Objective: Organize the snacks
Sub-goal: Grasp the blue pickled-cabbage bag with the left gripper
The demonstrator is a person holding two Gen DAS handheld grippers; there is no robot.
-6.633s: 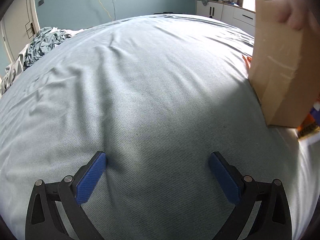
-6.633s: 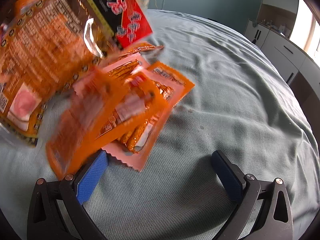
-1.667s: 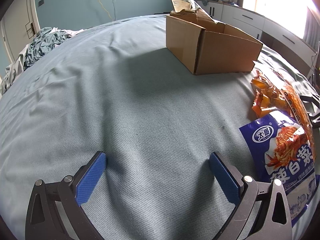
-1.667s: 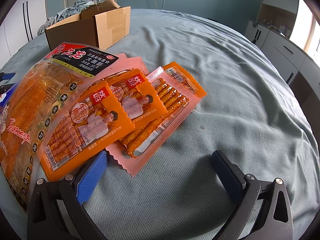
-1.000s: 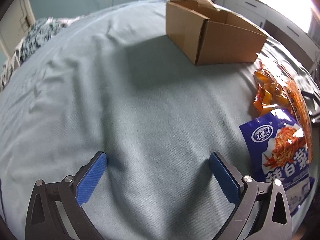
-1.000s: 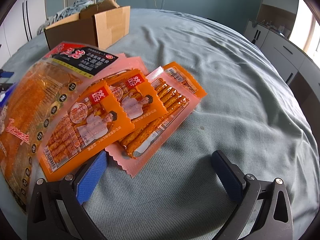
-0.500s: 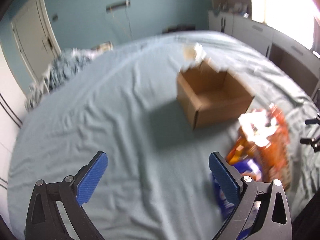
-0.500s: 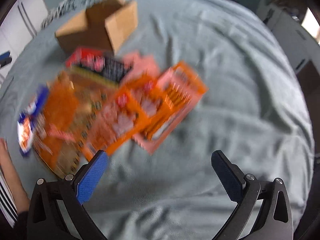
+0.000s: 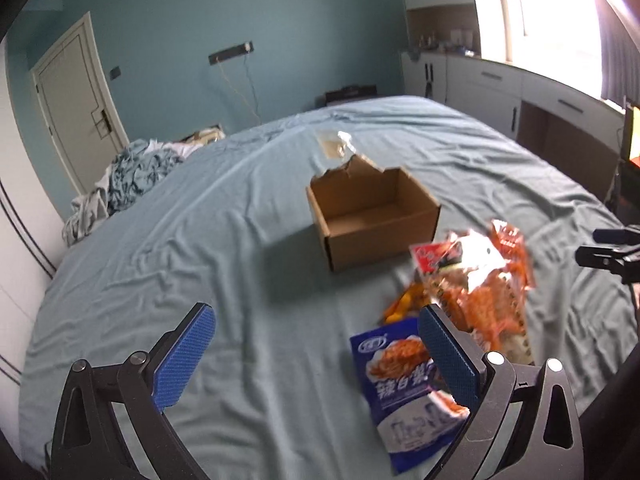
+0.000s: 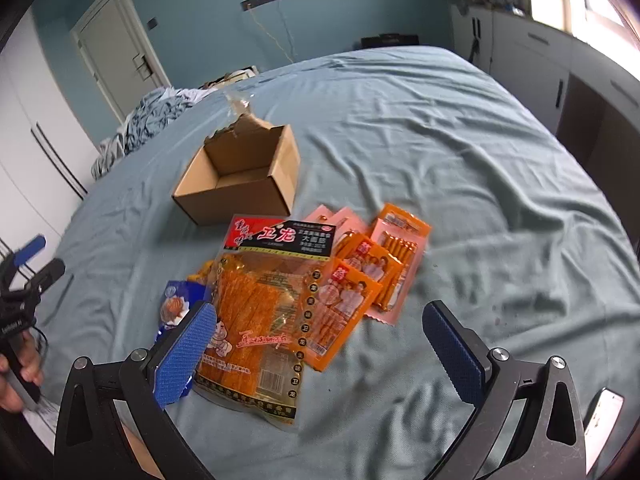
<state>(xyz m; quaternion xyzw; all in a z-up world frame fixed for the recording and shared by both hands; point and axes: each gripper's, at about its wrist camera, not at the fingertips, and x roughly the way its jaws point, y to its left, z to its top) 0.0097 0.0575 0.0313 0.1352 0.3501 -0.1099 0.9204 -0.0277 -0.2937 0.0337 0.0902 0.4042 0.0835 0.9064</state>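
Note:
An open, empty cardboard box [image 9: 372, 216] [image 10: 244, 176] stands on the blue bedsheet. Just in front of it lies a pile of snack packets: a large clear bag of orange strips with a red and black header [image 10: 260, 304] [image 9: 480, 280], a blue packet [image 9: 404, 376] [image 10: 176, 304] at its left, and several small orange and pink stick packets [image 10: 372, 264] at its right. My left gripper [image 9: 320, 356] hangs open above the bed, left of the pile. My right gripper [image 10: 324, 352] hangs open above the pile's near edge. Neither holds anything.
A crumpled heap of bedding [image 9: 132, 172] [image 10: 152, 116] lies at the bed's far left. A small clear bag [image 9: 334, 146] rests behind the box. White cabinets [image 9: 500, 92] line the right wall under a bright window. A door [image 10: 120, 56] stands at the back.
Both grippers have risen well above the bed and now look down on the box and pile from higher up. Nothing on the bed moved, and both grippers stayed open.

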